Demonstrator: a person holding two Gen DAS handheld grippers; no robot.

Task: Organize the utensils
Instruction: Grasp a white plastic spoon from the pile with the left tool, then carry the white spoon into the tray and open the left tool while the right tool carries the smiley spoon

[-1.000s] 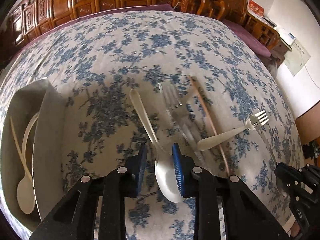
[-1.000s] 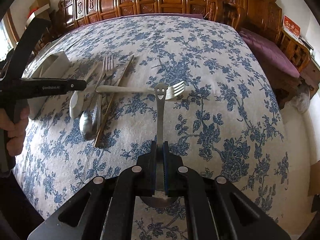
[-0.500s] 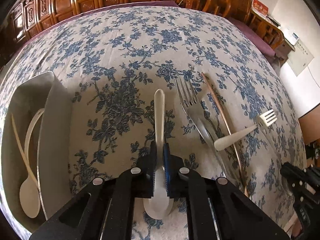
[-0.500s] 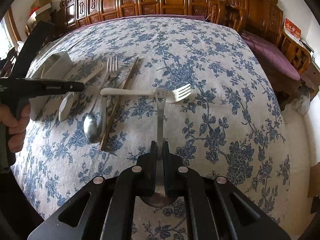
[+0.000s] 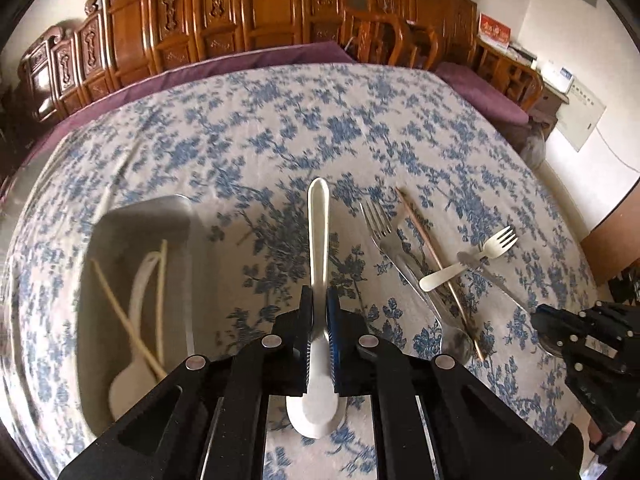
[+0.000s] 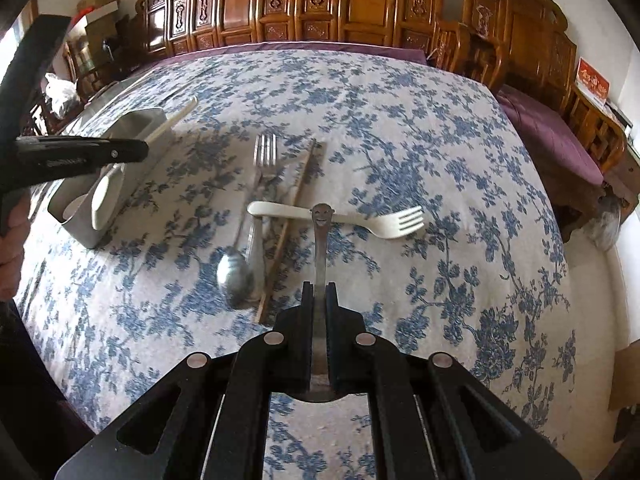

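Observation:
My left gripper (image 5: pixel 319 300) is shut on a white spoon (image 5: pixel 319 232) and holds it above the cloth, handle pointing away. A grey metal tray (image 5: pixel 184 216) to its left holds a cream spoon and chopsticks (image 5: pixel 120 312). My right gripper (image 6: pixel 319 292) is shut on a metal spoon with a smiley-face handle (image 6: pixel 321 232). On the cloth lie a metal fork (image 6: pixel 265 152), a metal spoon (image 6: pixel 236 276), a brown chopstick (image 6: pixel 288 216) and a white plastic fork (image 6: pixel 384 222). The right gripper (image 5: pixel 560 328) shows at the right of the left wrist view.
The table has a blue-flowered cloth (image 6: pixel 400 120). Carved wooden chairs (image 6: pixel 360 4) and purple cushions (image 6: pixel 552 128) ring its far and right sides. The left gripper's body (image 6: pixel 80 152) and the hand holding it are at the left of the right wrist view.
My left gripper closed on the white spoon, lifted it and moved left toward the tray. My right gripper stayed shut on the smiley spoon and shifted slightly.

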